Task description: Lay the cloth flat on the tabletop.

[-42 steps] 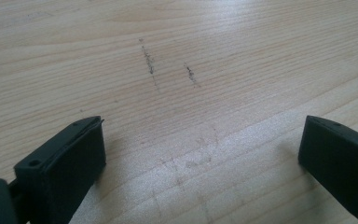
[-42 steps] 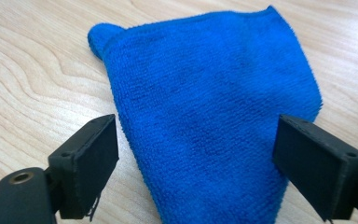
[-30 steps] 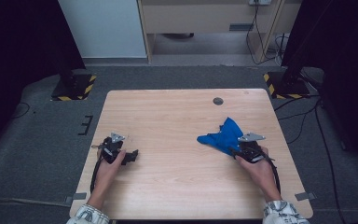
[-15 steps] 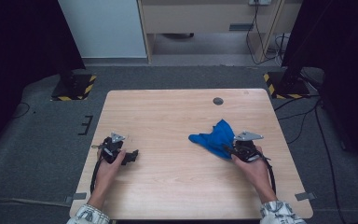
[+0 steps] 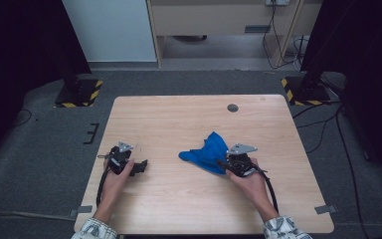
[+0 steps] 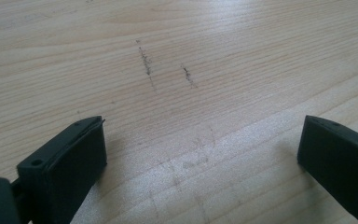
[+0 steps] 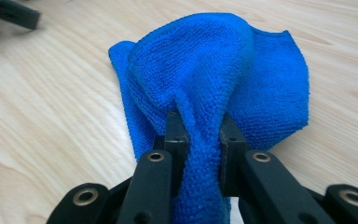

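Jaws of the right gripper (image 7: 199, 135) are clamped on one blue cloth (image 7: 214, 74); the left gripper (image 6: 200, 154), seemingly table-low, is held agape.

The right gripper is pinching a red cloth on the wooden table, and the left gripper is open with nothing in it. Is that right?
Not quite: the cloth is blue, not red, as the right gripper view shows. The rest holds: the right gripper is pinching it on the wooden table, and the left gripper is open with nothing in it.
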Available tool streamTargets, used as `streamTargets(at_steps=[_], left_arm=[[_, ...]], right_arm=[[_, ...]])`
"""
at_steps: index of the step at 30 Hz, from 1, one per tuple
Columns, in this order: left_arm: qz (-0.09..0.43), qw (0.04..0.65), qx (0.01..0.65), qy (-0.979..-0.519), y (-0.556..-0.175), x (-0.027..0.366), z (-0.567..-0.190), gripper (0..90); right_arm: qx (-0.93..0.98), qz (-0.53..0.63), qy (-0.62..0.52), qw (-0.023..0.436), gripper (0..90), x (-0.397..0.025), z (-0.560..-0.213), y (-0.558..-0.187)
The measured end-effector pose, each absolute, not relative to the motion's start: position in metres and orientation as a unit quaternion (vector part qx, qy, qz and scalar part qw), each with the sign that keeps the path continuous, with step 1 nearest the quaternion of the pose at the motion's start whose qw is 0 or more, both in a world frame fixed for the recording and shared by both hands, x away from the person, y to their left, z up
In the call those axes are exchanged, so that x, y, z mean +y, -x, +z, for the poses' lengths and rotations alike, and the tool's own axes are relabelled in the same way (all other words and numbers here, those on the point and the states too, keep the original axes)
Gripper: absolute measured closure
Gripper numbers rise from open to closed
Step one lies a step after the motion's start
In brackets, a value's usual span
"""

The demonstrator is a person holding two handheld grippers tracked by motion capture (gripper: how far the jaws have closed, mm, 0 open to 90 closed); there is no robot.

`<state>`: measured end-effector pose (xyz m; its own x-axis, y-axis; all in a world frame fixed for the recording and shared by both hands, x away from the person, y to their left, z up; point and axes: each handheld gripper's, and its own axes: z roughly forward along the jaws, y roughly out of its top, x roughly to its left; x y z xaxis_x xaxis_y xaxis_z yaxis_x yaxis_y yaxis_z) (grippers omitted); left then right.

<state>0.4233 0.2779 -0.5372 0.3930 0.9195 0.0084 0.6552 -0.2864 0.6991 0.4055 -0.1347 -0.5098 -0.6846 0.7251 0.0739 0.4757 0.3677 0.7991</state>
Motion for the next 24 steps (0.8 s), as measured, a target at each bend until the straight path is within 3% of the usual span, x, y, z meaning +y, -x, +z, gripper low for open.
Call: streamTargets(at_steps=[24], left_arm=[[0.211, 0.313, 0.509, -0.774, -0.423, 0.278, -0.537, 0.5]], right_arm=[[0.828, 0.419, -0.348, 0.135, 77.7, -0.081, -0.515, -0.387]])
